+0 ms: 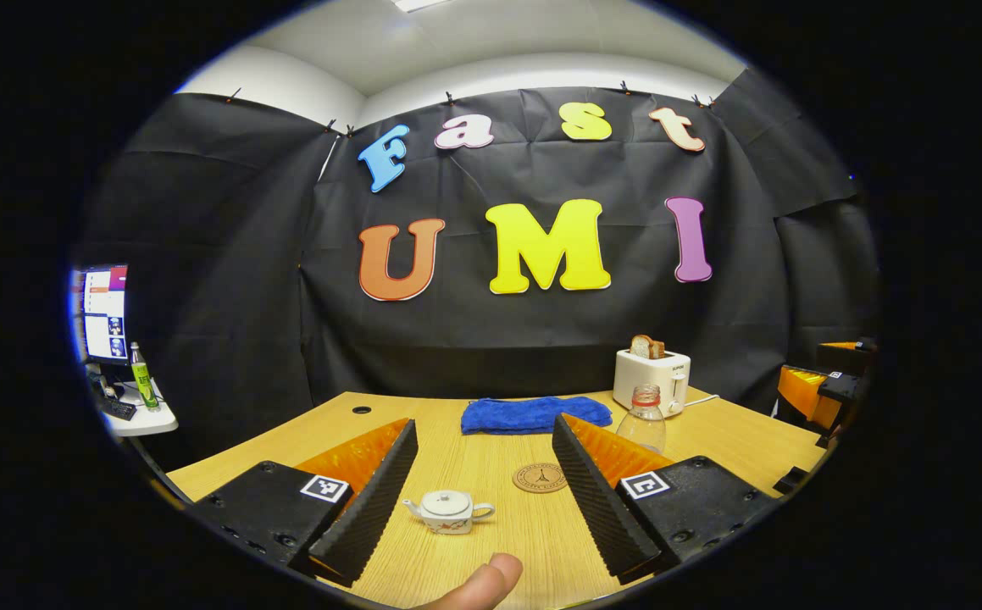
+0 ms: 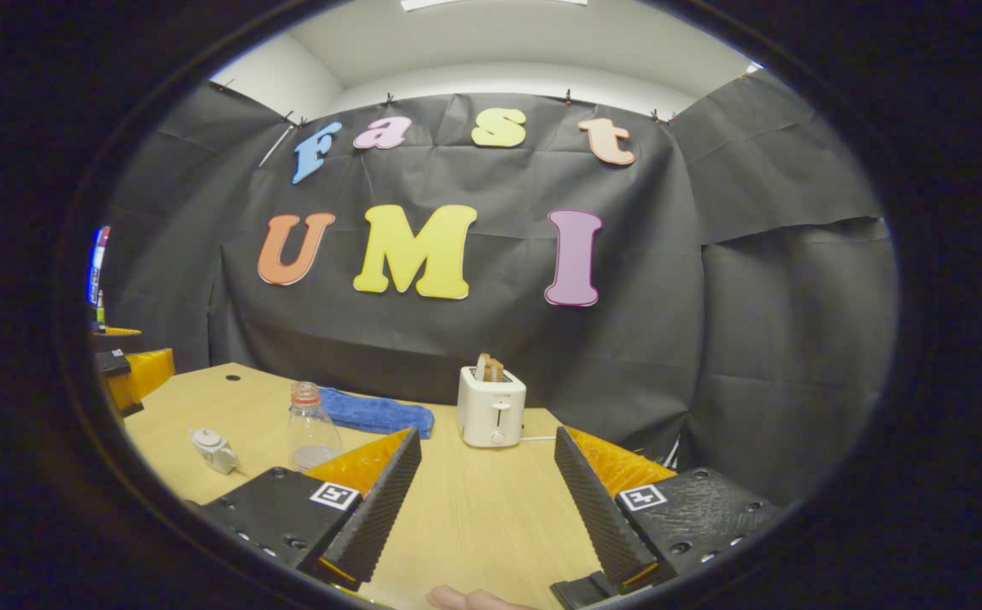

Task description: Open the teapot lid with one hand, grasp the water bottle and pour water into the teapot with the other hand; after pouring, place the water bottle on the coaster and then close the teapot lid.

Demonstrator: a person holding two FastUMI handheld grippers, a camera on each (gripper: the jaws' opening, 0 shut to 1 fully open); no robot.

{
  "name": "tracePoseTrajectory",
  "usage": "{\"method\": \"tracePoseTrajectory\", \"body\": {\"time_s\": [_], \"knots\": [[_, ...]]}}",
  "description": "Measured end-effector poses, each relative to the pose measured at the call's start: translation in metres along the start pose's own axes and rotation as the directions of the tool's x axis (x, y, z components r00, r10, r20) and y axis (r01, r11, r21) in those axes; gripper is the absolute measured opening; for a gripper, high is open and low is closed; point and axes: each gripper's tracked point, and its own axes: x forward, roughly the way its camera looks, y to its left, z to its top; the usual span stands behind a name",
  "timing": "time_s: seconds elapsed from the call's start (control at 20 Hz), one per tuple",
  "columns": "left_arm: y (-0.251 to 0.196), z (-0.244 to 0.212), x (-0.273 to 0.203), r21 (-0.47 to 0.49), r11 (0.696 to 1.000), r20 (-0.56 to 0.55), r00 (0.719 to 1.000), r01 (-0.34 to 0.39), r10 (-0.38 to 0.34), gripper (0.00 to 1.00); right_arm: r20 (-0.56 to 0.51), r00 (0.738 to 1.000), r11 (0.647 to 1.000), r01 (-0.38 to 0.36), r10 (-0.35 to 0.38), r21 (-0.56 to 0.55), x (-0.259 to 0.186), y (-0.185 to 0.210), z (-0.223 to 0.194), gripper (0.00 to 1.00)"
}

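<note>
Here both the left gripper [image 1: 482,500] and right gripper [image 2: 484,500] hover level, wide open, empty.

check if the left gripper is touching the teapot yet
Apart. In the left gripper view the left gripper is open and the teapot sits on the table between its fingers, bare wood showing on both sides.

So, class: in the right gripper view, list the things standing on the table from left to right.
Teapot → water bottle → blue cloth → toaster, with bread in its slots.
</note>
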Motion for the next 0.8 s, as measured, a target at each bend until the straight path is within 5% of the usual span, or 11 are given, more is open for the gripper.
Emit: {"method": "tracePoseTrajectory", "body": {"time_s": [0.3,0.8], "knots": [[0.017,-0.014,0.018,-0.013,1.000,-0.006,1.000,-0.006,0.006,1.00,-0.012,1.000,1.000,-0.009,0.010,0.005,0.004,0.001,-0.007,0.97],[0.046,-0.104,0.088,-0.027,0.999,-0.146,0.989,-0.023,0.019,0.96,-0.038,0.997,0.997,-0.066,0.065,-0.028,0.013,0.030,-0.028,0.95]]}}
